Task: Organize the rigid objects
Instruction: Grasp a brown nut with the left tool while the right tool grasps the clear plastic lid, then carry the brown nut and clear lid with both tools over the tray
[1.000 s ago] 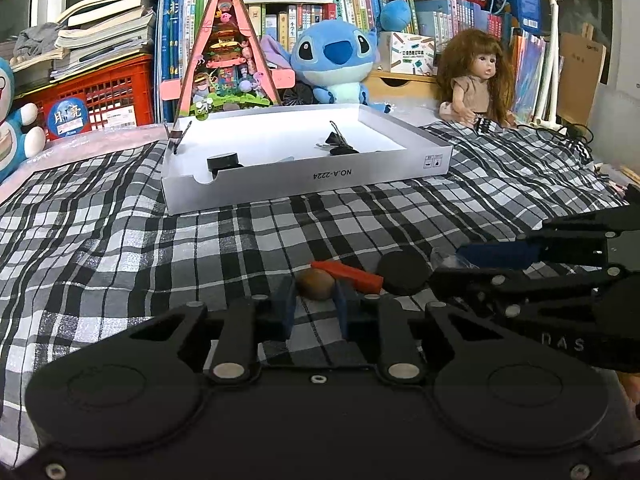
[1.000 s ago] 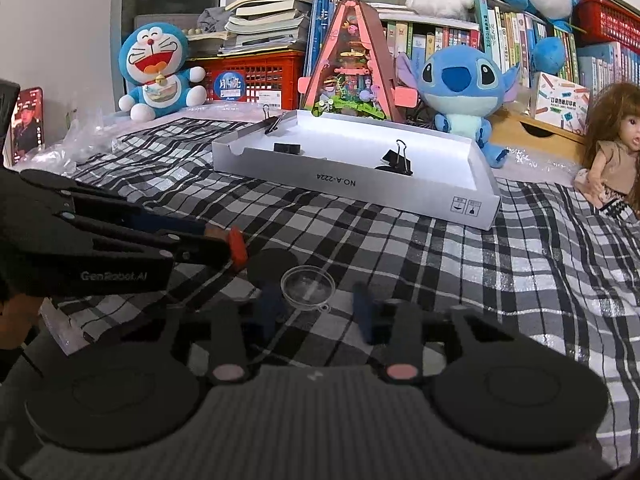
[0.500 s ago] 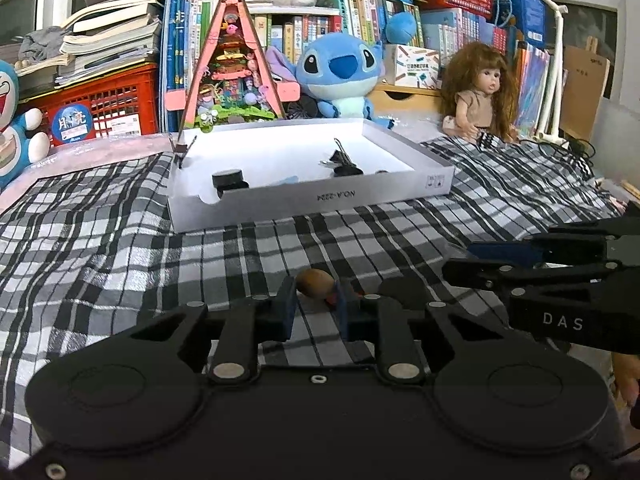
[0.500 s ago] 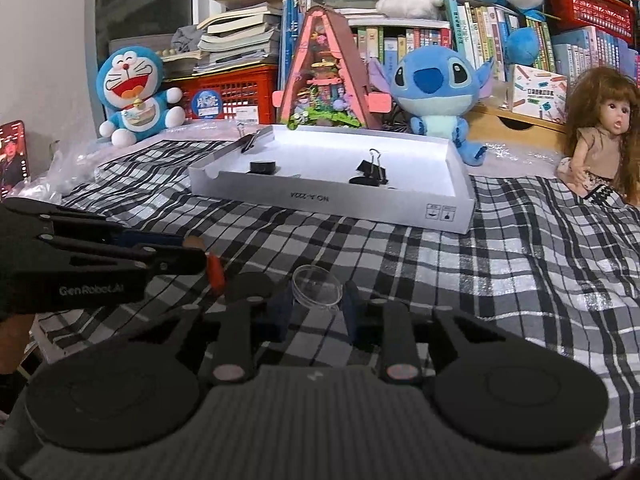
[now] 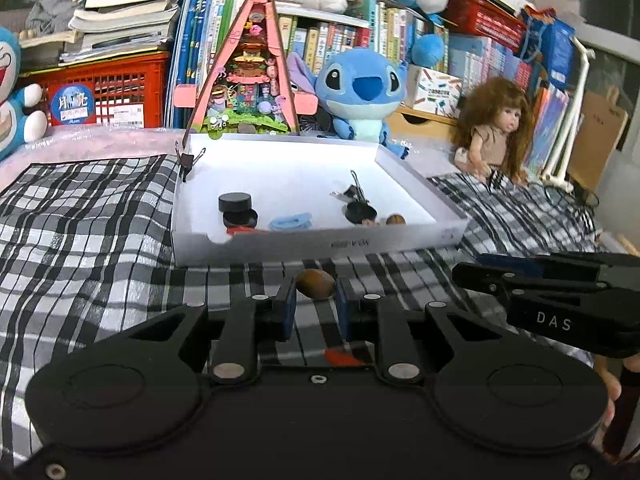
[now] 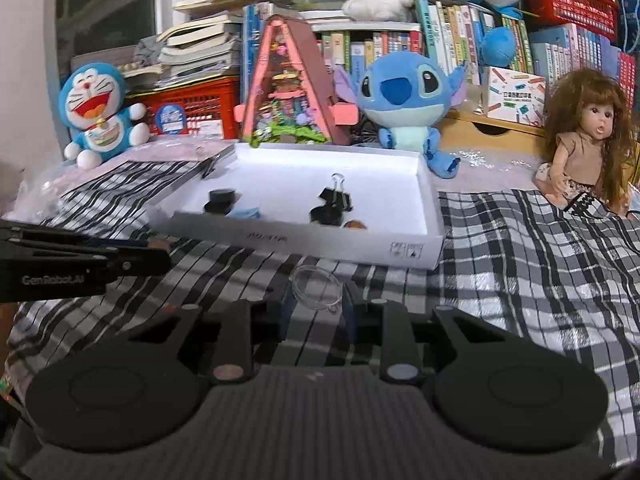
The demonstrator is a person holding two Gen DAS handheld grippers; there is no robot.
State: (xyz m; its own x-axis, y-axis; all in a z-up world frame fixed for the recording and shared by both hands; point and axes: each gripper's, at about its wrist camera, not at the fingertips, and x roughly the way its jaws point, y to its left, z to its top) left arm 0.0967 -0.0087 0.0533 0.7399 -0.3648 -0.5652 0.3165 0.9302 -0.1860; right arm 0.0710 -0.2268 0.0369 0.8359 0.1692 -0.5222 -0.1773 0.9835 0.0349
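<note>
Across the plaid cloth (image 5: 100, 248), the white tray (image 5: 320, 240) sits ahead of both grippers, its front wall hiding the bottoms of items inside: black caps (image 5: 236, 208), a blue piece (image 5: 290, 222), a binder clip (image 6: 334, 198). Bare cloth lies open right of the tray. Left gripper (image 5: 316, 300) fingers clamped on a brown nut (image 5: 316, 283). Right gripper (image 6: 318, 308) fingers clamped on a clear dish (image 6: 318, 289), hard to make out. A red object (image 5: 340, 358) is mostly hidden under the left gripper.
</note>
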